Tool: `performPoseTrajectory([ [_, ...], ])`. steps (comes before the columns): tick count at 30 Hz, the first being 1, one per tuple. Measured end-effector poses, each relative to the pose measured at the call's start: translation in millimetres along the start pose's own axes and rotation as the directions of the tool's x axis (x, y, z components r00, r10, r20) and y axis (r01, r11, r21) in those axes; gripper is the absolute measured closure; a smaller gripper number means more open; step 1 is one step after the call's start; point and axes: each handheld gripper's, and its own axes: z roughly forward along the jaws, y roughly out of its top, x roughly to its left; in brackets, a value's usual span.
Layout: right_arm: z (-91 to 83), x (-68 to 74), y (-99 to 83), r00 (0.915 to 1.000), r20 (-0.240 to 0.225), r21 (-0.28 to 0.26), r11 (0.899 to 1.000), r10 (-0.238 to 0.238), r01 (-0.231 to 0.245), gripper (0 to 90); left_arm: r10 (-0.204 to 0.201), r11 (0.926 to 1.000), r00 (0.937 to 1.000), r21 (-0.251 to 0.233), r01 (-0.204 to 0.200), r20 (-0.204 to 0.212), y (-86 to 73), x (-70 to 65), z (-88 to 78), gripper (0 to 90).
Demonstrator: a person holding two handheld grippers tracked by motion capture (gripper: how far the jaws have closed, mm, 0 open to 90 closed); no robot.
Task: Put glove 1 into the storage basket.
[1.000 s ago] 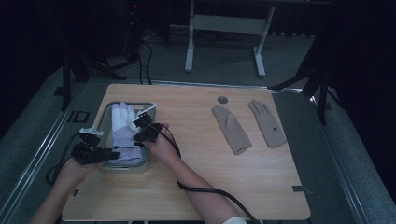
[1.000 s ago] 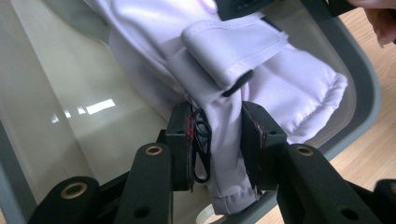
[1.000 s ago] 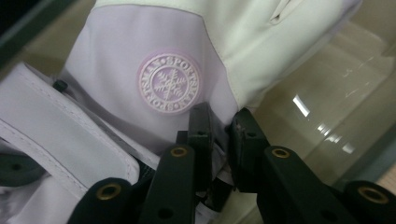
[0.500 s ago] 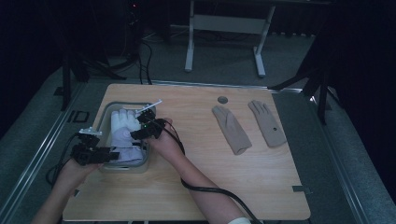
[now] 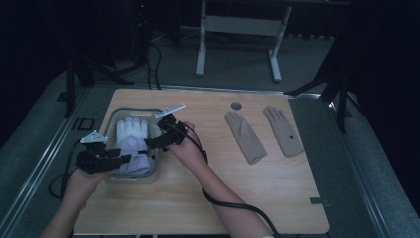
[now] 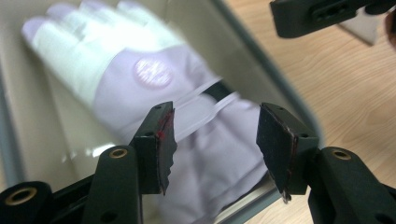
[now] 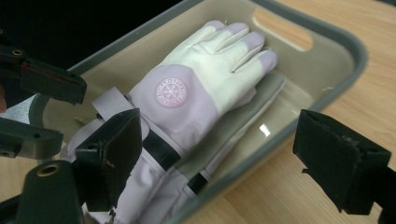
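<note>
Two handheld black grippers, left gripper [image 5: 130, 157] and right gripper [image 5: 150, 144], each topped with a pale grey three-cornered plate [image 5: 93, 137]. Thick black cable [image 5: 233, 204] trailing from the right one along a bare forearm [image 5: 218, 191]; a thinner black cable looping off the left. Jaw pads [image 6: 161, 144] flat, rectangular, matte black, with reddish smears and chipped edges in the left gripper view. Brass-coloured ringed holes [image 6: 118, 152] set into the black jaw arms. No sleeves at the wrists.
</note>
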Motion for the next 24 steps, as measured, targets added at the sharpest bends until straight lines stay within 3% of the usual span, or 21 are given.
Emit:
performPoseTrajectory([
  [12,-38.5,-16.3,-16.6,0.9992,0.039,-0.029,1.000,-0.008,0.009,15.2,0.087,0.9947,0.9937,-0.061,-0.083,0.070,11.9,-46.7,18.2,47.1],
  [15,-46.8,-22.6,-23.4,0.9990,0.044,-0.029,1.000,-0.005,0.007,14.9,0.096,0.9931,0.9916,-0.076,-0.089,0.087,13.2,-57.4,24.6,41.3],
  [17,-56.2,-30.8,-30.2,0.9989,0.046,-0.033,0.999,0.012,-0.011,14.5,0.100,0.9922,0.9882,-0.085,-0.091,0.115,14.0,-63.4,29.1,30.4],
  [19,-59.7,-33.6,-32.5,0.9987,0.049,-0.035,0.999,0.013,-0.011,14.5,0.100,0.9920,0.9847,-0.090,-0.088,0.143,14.8,-68.6,33.5,28.0],
  [22,-70.8,-41.3,-39.3,0.9980,0.057,-0.052,0.998,0.028,-0.026,14.0,0.098,0.9865,0.9855,-0.144,-0.078,0.139,14.9,-78.1,37.7,21.8],
  [24,-77.4,-46.4,-43.6,0.9967,0.070,-0.064,0.997,0.042,-0.037,14.0,0.114,0.9831,0.9842,-0.159,-0.091,0.136,15.8,-83.9,40.4,17.4],
])
